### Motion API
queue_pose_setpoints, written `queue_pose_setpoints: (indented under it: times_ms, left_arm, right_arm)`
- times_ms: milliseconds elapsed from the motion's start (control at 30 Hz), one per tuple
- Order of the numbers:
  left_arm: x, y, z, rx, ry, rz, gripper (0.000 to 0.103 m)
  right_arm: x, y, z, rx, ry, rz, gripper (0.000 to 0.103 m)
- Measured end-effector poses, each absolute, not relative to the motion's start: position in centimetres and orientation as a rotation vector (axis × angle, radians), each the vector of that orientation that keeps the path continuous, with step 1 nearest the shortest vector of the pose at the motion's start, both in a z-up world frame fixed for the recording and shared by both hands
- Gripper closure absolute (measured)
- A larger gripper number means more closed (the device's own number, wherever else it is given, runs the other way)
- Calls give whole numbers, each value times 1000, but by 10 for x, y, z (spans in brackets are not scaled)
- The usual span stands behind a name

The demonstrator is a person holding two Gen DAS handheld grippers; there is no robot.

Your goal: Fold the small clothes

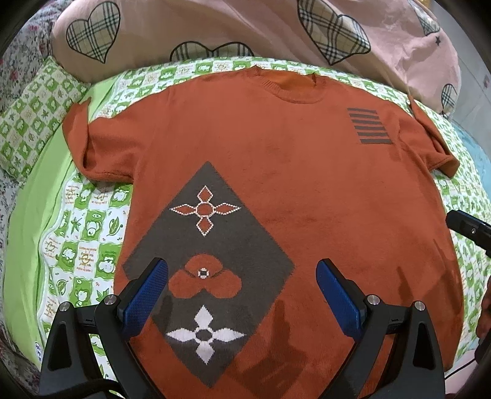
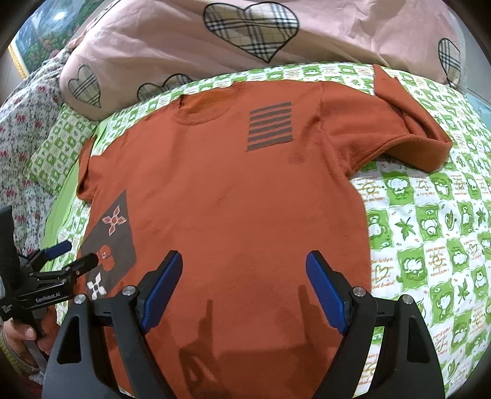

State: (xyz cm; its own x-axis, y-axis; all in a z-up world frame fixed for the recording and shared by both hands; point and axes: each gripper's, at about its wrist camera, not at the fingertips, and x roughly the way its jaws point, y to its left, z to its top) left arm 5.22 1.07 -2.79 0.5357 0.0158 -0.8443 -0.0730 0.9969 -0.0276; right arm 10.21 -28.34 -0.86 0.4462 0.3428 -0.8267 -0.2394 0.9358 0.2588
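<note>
An orange knit short-sleeved sweater (image 1: pixel 291 184) lies flat, front up, on the bed, collar away from me. It has a grey diamond with flower motifs (image 1: pixel 208 264) low on its left side and a grey striped patch (image 2: pixel 270 125) on the chest. My left gripper (image 1: pixel 242 294) is open and empty, hovering above the diamond near the hem. My right gripper (image 2: pixel 244 285) is open and empty above the lower right part of the sweater (image 2: pixel 230 199). The left gripper also shows in the right wrist view (image 2: pixel 73 253). The right sleeve (image 2: pixel 411 138) is partly folded over.
A green-and-white patterned sheet (image 2: pixel 429 245) covers the bed. A pink quilt with plaid hearts (image 1: pixel 214 27) is bunched behind the collar. A green patterned pillow (image 1: pixel 33 119) lies at the left, with floral fabric (image 2: pixel 21 144) beyond it.
</note>
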Motion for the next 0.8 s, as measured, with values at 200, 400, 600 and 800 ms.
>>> queue_pose_setpoints:
  times_ms: [200, 400, 600, 800]
  left_arm:
    - [76, 20, -27, -121, 1008, 29, 4]
    - [113, 26, -24, -157, 1015, 28, 4]
    - [150, 26, -19, -140, 1008, 30, 4]
    - [179, 27, -22, -129, 1020, 49, 4]
  right_arm:
    - [125, -305, -4, 146, 1030, 321, 20]
    - [167, -350, 6, 229, 993, 242, 20]
    - [224, -418, 24, 319, 910, 133, 20]
    - [295, -488, 33, 399, 823, 23, 23]
